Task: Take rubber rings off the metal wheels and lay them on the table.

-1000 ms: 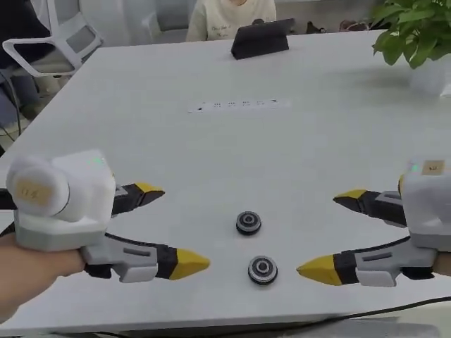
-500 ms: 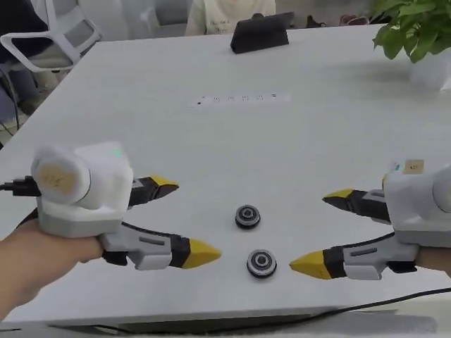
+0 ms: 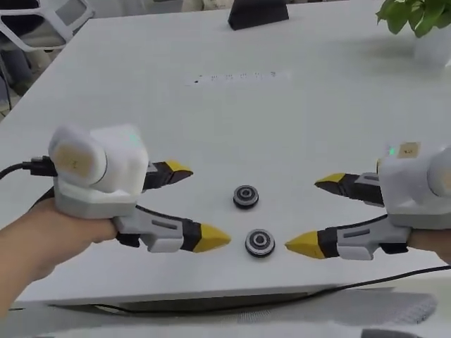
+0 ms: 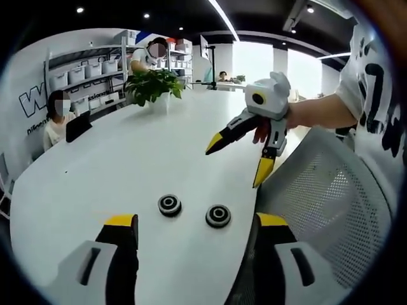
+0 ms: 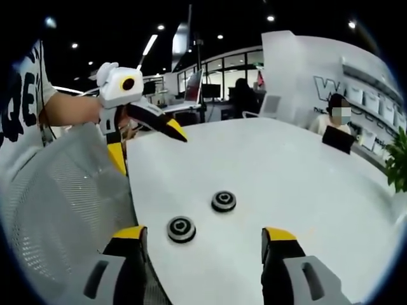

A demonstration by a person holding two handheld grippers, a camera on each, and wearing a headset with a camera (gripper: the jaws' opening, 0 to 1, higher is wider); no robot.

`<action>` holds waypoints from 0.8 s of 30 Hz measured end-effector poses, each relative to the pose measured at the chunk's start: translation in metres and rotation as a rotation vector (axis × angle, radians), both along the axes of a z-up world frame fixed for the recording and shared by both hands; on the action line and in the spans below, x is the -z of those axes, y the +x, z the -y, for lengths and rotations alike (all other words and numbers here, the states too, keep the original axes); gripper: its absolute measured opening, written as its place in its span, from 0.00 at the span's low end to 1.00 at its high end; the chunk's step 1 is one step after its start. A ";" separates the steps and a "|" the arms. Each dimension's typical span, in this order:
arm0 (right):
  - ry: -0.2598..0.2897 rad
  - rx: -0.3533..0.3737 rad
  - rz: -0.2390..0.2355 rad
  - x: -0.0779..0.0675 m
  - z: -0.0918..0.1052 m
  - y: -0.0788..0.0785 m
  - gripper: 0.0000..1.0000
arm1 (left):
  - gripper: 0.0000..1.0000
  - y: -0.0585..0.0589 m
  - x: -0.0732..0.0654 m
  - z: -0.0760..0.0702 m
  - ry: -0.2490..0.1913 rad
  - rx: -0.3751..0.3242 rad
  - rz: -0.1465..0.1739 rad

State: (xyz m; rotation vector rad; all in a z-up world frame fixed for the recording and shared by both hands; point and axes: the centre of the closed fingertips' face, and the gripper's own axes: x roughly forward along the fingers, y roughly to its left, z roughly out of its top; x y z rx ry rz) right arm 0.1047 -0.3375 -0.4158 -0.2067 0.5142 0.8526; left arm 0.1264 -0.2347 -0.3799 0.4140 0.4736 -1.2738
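Your left hand-held gripper (image 3: 209,204) and right hand-held gripper (image 3: 303,214) both gape released, flanking the near wheel (image 3: 259,242) and far wheel (image 3: 246,196), flat by the bench (image 3: 282,120) edge. Pinch the near wheel off-centre and it may skid off.

Far wheel (image 3: 246,196) & near wheel (image 3: 259,242), small metal w/ black rubber rings (image 3: 249,243) on, are lying flat on white table (image 3: 211,134). They're sitting close together, not touching.

The potted plant (image 3: 412,15) at the tabletop's far right corner and the dark device (image 3: 258,13) at its far edge are cropped by the picture's top. The pale strip (image 3: 239,75) nearer the middle cannot be identified.
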 end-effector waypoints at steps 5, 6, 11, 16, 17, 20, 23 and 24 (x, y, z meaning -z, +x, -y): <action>-0.004 -0.020 0.010 0.003 -0.004 0.000 0.69 | 0.69 -0.002 0.004 0.006 -0.004 0.020 -0.001; -0.006 -0.024 0.012 0.004 -0.005 0.000 0.69 | 0.68 -0.003 0.004 0.007 -0.005 0.024 0.001; -0.022 -0.053 0.022 0.010 -0.010 -0.003 0.66 | 0.65 -0.006 0.006 0.013 -0.014 0.053 0.006; -0.023 -0.066 0.022 0.015 -0.011 -0.002 0.61 | 0.61 -0.006 0.011 0.015 0.005 0.080 0.024; -0.018 -0.072 0.028 0.015 -0.013 -0.002 0.60 | 0.61 -0.006 0.013 0.015 0.010 0.085 0.026; 0.004 -0.082 0.035 0.014 -0.016 -0.001 0.55 | 0.60 -0.006 0.015 0.016 0.018 0.094 0.027; 0.009 -0.093 0.036 0.016 -0.020 0.000 0.52 | 0.57 -0.007 0.019 0.018 0.020 0.105 0.022; 0.007 -0.098 0.033 0.017 -0.021 -0.001 0.51 | 0.56 -0.007 0.021 0.018 0.022 0.107 0.019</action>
